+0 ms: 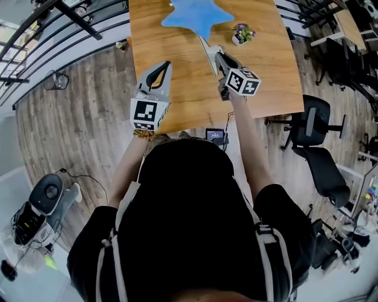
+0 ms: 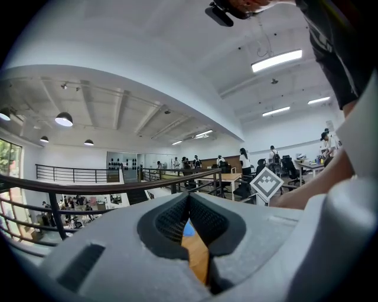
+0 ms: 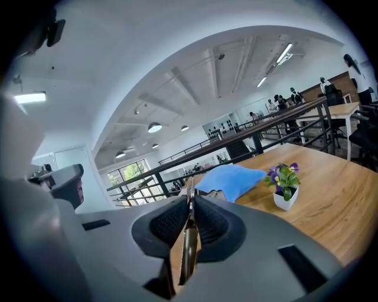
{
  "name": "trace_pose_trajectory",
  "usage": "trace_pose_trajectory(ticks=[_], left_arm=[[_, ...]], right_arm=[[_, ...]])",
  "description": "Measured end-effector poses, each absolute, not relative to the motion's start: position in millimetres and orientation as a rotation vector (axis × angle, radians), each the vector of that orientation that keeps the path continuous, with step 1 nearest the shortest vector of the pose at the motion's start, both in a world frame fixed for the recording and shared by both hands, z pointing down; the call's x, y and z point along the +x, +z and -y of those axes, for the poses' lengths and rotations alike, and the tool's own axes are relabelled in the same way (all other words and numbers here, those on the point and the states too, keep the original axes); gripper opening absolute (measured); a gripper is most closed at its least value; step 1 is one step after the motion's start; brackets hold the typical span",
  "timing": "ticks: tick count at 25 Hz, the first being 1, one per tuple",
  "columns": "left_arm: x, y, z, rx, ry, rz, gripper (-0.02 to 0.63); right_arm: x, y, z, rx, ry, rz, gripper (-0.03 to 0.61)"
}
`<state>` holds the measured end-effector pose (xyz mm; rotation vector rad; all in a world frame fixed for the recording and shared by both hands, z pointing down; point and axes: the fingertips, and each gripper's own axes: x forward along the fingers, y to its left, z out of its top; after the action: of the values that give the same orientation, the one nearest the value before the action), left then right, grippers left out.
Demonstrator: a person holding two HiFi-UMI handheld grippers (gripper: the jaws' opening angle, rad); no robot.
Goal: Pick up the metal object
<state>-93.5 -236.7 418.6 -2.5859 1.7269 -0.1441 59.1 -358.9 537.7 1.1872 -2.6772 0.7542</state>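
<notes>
The person's head (image 1: 189,177) fills the lower head view, and beyond it both arms reach over the wooden surface (image 1: 271,71). The right gripper (image 1: 218,56) has its jaws clamped on the thin metal object (image 1: 205,46), which is held edge-on and points toward the blue cloth (image 1: 198,15). A small potted plant (image 1: 241,33) stands to its right. The left gripper (image 1: 167,65) hovers alongside, its jaws closed on nothing

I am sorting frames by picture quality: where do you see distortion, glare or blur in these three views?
Head view: strong fisheye, the table edge curves; light is even. Left gripper view: the ceiling lamp glares white, dark corners. Right gripper view: the metal object in the right gripper is soft, the flower pot is sharp.
</notes>
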Motion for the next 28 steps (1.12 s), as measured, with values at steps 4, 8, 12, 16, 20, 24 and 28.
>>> trace_pose_trajectory(ticks=[4,8,12,16,20,24,28], left_arm=[[-89,411,246,-2.585,-0.132,-1.698,0.003],[-82,399,256,-2.582,-0.098,-1.664,0.003],[-77,394,263,-2.586,-0.066,-1.659,0.003],[-68,386,272,-2.592,-0.035,-1.639,0.003],[-62,380,273,-2.614,-0.018,-1.618,0.003],[-60,377,265,-2.645,0.010,-1.595,0.003],[-72,368,257,-2.652,0.045,-1.577,0.003]], right_arm=[[55,504,360,1.202,0.691,2.746,0.037],[51,465,358,1.205,0.616,2.833,0.037],[47,434,349,1.208,0.520,2.895,0.037],[45,405,340,1.216,0.368,2.930,0.037],[43,384,328,1.263,0.239,2.907,0.037],[47,365,307,1.314,0.125,2.870,0.037],[43,350,287,1.401,0.042,2.834,0.035]])
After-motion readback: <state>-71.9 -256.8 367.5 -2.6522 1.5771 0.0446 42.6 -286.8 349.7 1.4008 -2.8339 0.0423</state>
